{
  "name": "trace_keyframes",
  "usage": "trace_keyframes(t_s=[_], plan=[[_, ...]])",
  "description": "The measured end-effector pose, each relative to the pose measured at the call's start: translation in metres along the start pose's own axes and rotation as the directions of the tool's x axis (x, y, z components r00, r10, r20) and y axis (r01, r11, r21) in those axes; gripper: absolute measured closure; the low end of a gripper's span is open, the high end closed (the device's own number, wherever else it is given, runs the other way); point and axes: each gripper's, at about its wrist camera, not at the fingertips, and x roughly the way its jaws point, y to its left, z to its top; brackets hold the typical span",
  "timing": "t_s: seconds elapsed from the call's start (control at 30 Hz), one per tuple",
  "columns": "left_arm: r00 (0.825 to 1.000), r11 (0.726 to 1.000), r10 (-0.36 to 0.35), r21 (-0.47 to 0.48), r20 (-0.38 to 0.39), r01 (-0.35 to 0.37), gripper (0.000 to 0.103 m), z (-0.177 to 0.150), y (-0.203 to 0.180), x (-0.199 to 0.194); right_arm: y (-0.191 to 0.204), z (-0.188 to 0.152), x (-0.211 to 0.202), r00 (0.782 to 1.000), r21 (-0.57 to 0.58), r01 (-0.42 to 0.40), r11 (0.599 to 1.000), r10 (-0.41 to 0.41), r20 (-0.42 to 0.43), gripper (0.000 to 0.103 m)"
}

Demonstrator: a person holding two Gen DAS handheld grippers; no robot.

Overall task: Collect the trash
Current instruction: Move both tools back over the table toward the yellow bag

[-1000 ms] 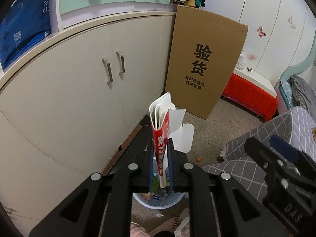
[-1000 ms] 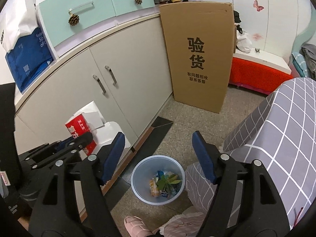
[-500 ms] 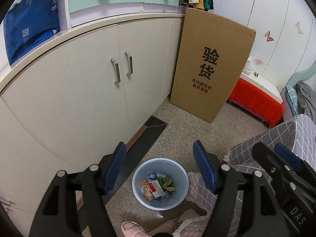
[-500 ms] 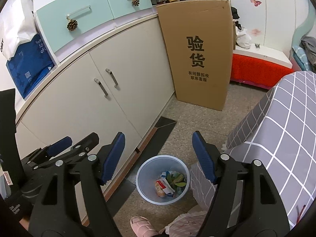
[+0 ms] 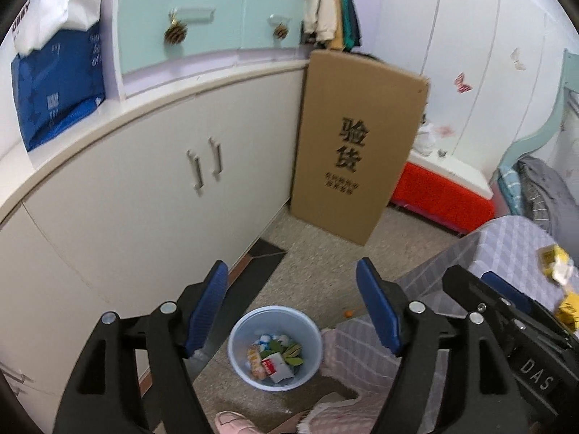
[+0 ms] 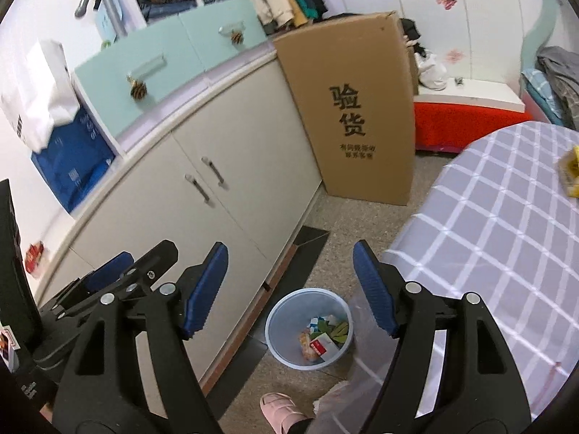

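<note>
Home bedroom: cream cupboards, hanging clothes, butterfly wall stickers, checked tablecloth, bedding, pink slipper.

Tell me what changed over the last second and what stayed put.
The left claw let go of the red-and-white carton; it now lies in the blue bin on the other trash. Its jaws are opening, with nothing between them. Both views have lifted, showing more of the checked table. The right claw stayed open and empty; the bin and cardboard box have not moved.
</note>
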Motion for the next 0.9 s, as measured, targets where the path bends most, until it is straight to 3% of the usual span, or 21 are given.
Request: trace_keyframes(t_s=[0.23,0.33,0.43,0.57,0.8,0.9], plan=[[0.995,0.990,-0.101,0.098,0.024,0.098,0.030,-0.002,-0.066,-0.034,-0.051,0.005,-0.065,0.996,0.051,0.064,0.997,-0.067,0.057,0.031],[0.989,0.976,-0.147,0.163,0.009,0.144,0.030,-0.011,-0.107,-0.042,-0.086,0.002,-0.096,0.987,0.080,0.129,0.988,-0.136,0.081,0.031],[0.973,0.950,-0.230,0.210,-0.038,0.232,0.030,-0.023,-0.150,-0.047,-0.121,-0.004,-0.123,0.975,0.114,0.189,0.975,-0.200,0.096,0.031],[0.941,0.898,-0.324,0.282,-0.097,0.338,0.028,-0.048,-0.214,-0.052,-0.174,-0.015,-0.160,0.949,0.168,0.279,0.945,-0.298,0.104,0.030],[0.855,0.788,-0.470,0.332,-0.219,0.518,0.028,-0.092,-0.307,-0.053,-0.249,-0.036,-0.205,0.907,0.286,0.366,0.886,-0.408,0.103,0.030],[0.835,0.772,-0.486,0.323,-0.257,0.548,0.028,-0.104,-0.330,-0.047,-0.273,-0.044,-0.216,0.897,0.331,0.380,0.864,-0.431,0.096,0.030]])
